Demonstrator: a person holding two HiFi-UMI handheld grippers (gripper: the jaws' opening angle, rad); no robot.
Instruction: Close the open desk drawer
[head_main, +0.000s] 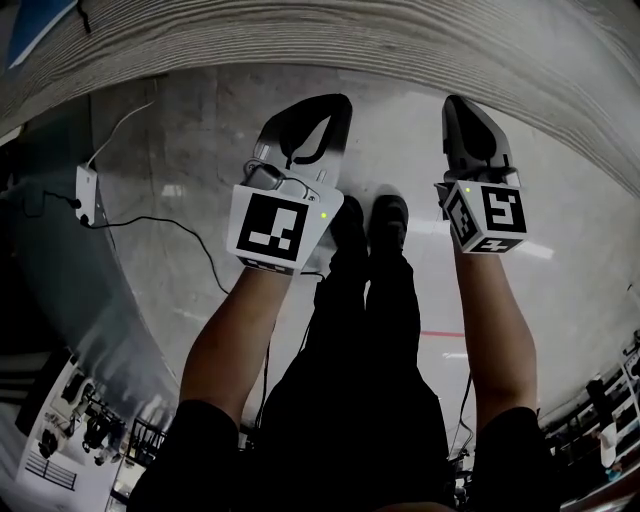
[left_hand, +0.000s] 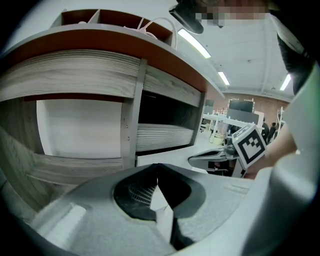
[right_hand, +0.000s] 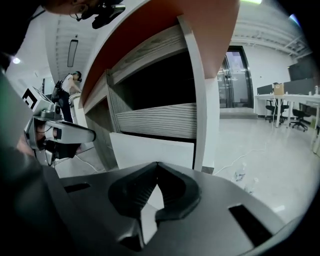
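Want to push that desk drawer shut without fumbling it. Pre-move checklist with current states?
1. Left gripper empty, jaws together: ok.
2. Right gripper empty, jaws together: ok.
3. A gripper in contact with the drawer front: not ok, both appear short of it.
4. Path from the grippers to the drawer front free of objects: ok.
5. How far the drawer stands out: cannot tell.

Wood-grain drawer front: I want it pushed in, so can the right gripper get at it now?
Probably yes: the right gripper, jaws shut and empty, points at the wood-grain drawer front with nothing between them, and the left gripper is off to one side.
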